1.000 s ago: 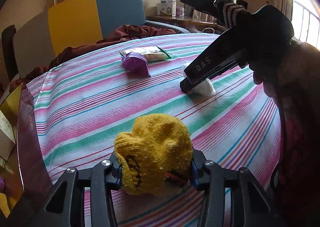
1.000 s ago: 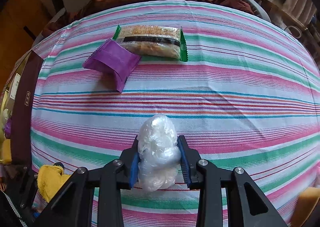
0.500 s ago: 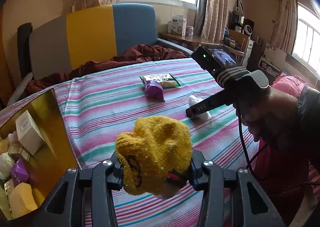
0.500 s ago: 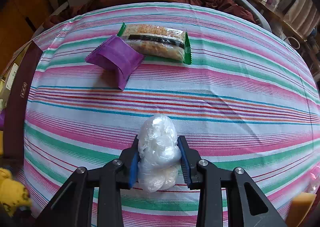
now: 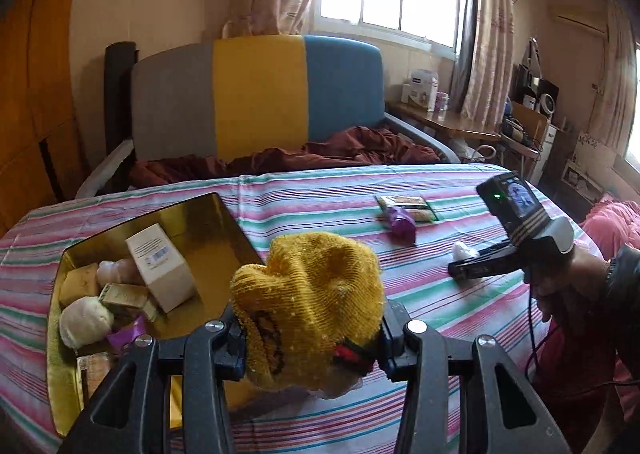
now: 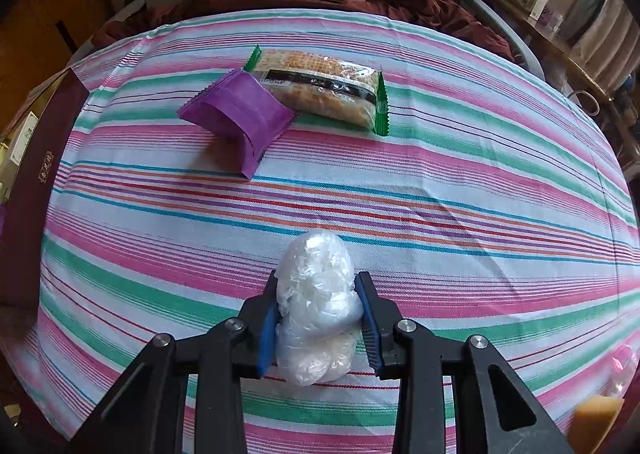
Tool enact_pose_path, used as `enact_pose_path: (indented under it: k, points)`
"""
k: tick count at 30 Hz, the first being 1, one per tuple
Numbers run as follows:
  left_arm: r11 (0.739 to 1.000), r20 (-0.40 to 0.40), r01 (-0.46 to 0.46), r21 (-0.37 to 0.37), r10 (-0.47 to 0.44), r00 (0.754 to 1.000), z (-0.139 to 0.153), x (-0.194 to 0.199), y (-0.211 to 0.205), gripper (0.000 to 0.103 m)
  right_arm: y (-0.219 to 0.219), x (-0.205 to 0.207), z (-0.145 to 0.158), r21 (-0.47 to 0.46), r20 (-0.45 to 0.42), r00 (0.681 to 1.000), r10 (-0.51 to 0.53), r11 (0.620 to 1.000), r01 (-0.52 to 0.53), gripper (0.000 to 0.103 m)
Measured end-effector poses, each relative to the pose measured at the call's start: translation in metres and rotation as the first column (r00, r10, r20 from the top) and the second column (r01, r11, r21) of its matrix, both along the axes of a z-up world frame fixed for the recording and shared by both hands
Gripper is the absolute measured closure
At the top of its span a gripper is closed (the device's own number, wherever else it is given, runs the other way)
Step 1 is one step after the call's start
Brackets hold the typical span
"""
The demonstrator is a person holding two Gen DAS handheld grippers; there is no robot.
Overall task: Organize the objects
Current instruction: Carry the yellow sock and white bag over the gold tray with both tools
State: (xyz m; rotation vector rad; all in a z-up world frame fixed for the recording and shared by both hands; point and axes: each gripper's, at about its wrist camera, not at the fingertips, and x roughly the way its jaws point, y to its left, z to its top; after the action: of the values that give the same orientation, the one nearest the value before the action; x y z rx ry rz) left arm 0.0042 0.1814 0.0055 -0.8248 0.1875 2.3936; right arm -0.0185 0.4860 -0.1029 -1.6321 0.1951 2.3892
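On the striped tablecloth (image 6: 440,158) I count two loose packets, touching: one purple packet (image 6: 236,114) left of centre in the upper part of my right wrist view, and one green-edged snack bar (image 6: 320,88) just right of it. In my left wrist view the gold box (image 5: 208,214) at lower left holds one white carton (image 5: 160,266) and several smaller wrapped pieces I can't count reliably.

My left gripper (image 5: 312,338) is clamped on one yellow knitted sock (image 5: 312,306) at lower centre, held clear above the cloth beside the box's right wall, pointing gently downward.

My right gripper (image 6: 318,322) is pinched on one clear plastic bundle (image 6: 316,306) at lower centre, tilted steeply down with the bundle against the cloth. From the left camera I see it at right, held in a hand (image 5: 560,282) with a dark sleeve.
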Motion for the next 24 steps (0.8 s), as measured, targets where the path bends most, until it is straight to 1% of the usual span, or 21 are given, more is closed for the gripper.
enact_pose_path:
  k: [4,6,8,11,13,16,19,22,24]
  points:
    - [0.998,0.059,-0.047,0.031,0.045,0.997,-0.009,-0.015,-0.028,0.056,0.0,-0.002,-0.001,-0.003,-0.002,1.0,-0.002,1.0,0.002,0.067]
    - [0.994,0.103,-0.088,0.072,0.08,0.991,-0.012,-0.024,-0.054,0.056,0.0,-0.002,0.0,0.001,-0.001,1.0,-0.001,1.0,0.001,0.067]
    - [0.985,0.136,-0.145,0.098,0.131,0.982,-0.015,-0.034,-0.083,0.056,-0.001,-0.002,0.0,0.003,-0.001,1.0,0.0,1.0,0.0,0.067]
    - [0.963,0.179,-0.235,0.132,0.21,0.961,-0.019,-0.046,-0.127,0.056,-0.004,-0.002,0.0,0.014,0.0,1.0,0.005,1.0,-0.005,0.066]
    - [0.943,0.21,-0.299,0.147,0.266,0.941,-0.022,-0.052,-0.156,0.056,-0.004,-0.002,0.001,0.019,0.001,1.0,0.009,1.0,-0.009,0.066]
    - [0.917,0.25,-0.366,0.16,0.321,0.914,-0.029,-0.057,-0.188,0.056,-0.006,-0.004,0.001,0.024,0.003,1.0,0.014,1.0,-0.014,0.066]
    - [0.91,0.277,-0.38,0.167,0.326,0.904,-0.035,-0.058,-0.196,0.056,-0.007,-0.004,0.001,0.032,0.004,1.0,0.019,0.999,-0.019,0.066]
    - [0.913,0.33,-0.357,0.198,0.281,0.901,-0.039,-0.065,-0.186,0.056,-0.009,-0.004,0.001,0.038,0.005,1.0,0.023,0.999,-0.023,0.066]
    - [0.925,0.346,-0.315,0.214,0.23,0.91,-0.04,-0.069,-0.169,0.056,-0.009,-0.004,0.001,0.043,0.006,1.0,0.025,0.999,-0.025,0.066]
